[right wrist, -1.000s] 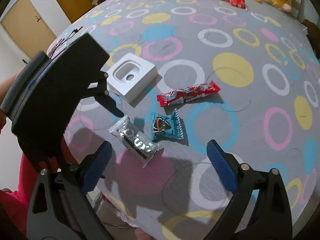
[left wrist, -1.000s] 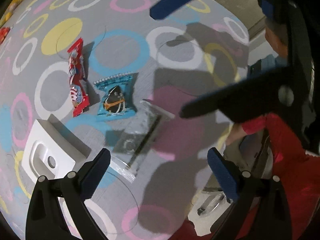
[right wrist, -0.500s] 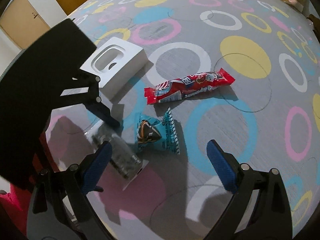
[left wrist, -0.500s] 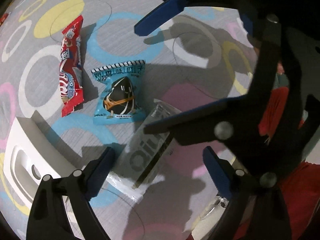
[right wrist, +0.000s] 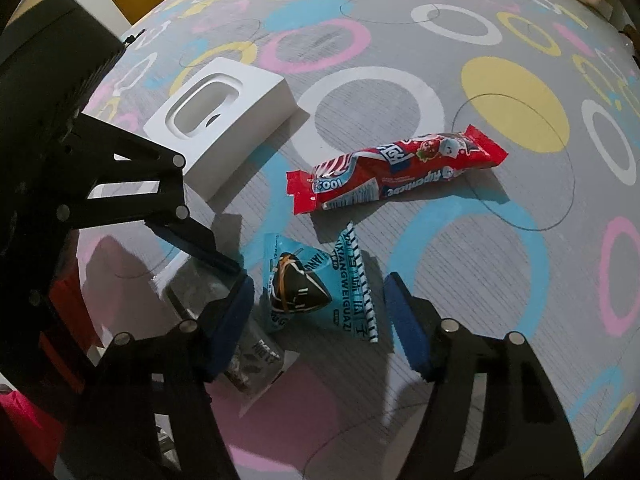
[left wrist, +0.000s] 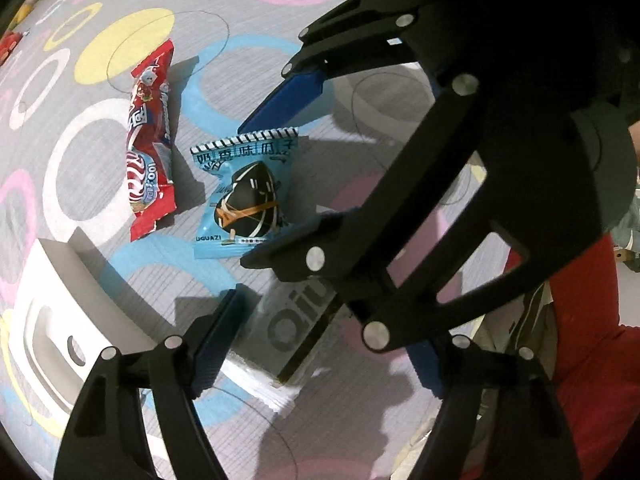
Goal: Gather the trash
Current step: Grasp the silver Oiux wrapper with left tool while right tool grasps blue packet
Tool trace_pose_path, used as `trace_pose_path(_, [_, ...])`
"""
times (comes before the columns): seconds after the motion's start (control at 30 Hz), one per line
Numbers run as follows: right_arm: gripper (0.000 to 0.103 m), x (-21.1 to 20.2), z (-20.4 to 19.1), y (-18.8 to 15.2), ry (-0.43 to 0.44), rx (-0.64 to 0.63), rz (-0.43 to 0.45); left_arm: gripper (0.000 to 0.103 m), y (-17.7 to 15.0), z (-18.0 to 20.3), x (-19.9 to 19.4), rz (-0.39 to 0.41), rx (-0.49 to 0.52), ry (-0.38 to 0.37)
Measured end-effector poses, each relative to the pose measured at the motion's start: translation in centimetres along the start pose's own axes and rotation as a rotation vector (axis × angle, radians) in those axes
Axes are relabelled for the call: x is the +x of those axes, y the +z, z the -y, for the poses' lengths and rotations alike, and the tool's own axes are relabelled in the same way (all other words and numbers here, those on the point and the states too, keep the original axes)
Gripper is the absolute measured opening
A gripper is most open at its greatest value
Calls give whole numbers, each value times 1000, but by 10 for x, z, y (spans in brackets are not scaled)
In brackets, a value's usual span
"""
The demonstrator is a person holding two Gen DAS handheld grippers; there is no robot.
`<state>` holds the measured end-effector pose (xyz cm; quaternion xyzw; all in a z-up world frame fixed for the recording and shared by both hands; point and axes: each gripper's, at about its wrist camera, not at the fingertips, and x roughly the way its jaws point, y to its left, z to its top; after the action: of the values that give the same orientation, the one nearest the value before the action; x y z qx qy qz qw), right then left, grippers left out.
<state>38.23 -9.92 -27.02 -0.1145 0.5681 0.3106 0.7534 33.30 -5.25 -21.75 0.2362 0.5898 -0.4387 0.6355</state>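
Overhead, both grippers point down at a grey cloth (right wrist: 460,248) printed with coloured rings, the left gripper (left wrist: 320,344) closing, not yet gripping, astride a clear wrapper (left wrist: 288,328) half hidden by the right gripper (right wrist: 320,316), likewise closing around the blue packet (right wrist: 304,284), with a red wrapper (right wrist: 396,176) and white box (right wrist: 224,120) beyond.

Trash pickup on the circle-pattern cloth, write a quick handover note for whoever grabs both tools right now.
Left tool: jaws just been closing, astride the clear packet, not yet pinching it.
Right tool: jaws just been closing, astride the blue packet, pads not visibly pressing on it.
Red wrapper and white box lie untouched on the cloth.
Done: nothing lifted yet.
Left: close on both packets, lift them, then collect the red wrapper and box. No bin in view.
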Motion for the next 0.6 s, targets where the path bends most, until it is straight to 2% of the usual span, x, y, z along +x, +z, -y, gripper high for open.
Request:
trace_pose_path(0.13, [54, 1, 1, 0, -25, 1, 2, 70, 0, 3, 1, -8, 5, 32])
trace_pose_path(0.2, [43, 3, 1, -2, -25, 12, 6, 67, 1, 1, 4, -10, -2, 43])
trace_pose_path(0.47, [39, -2, 4, -7, -51, 44, 34, 52, 3, -3, 3, -6, -73, 79])
trace_pose_path(0.6, [38, -7, 4, -10, -74, 70, 38, 49, -3, 0, -2, 1, -93, 84])
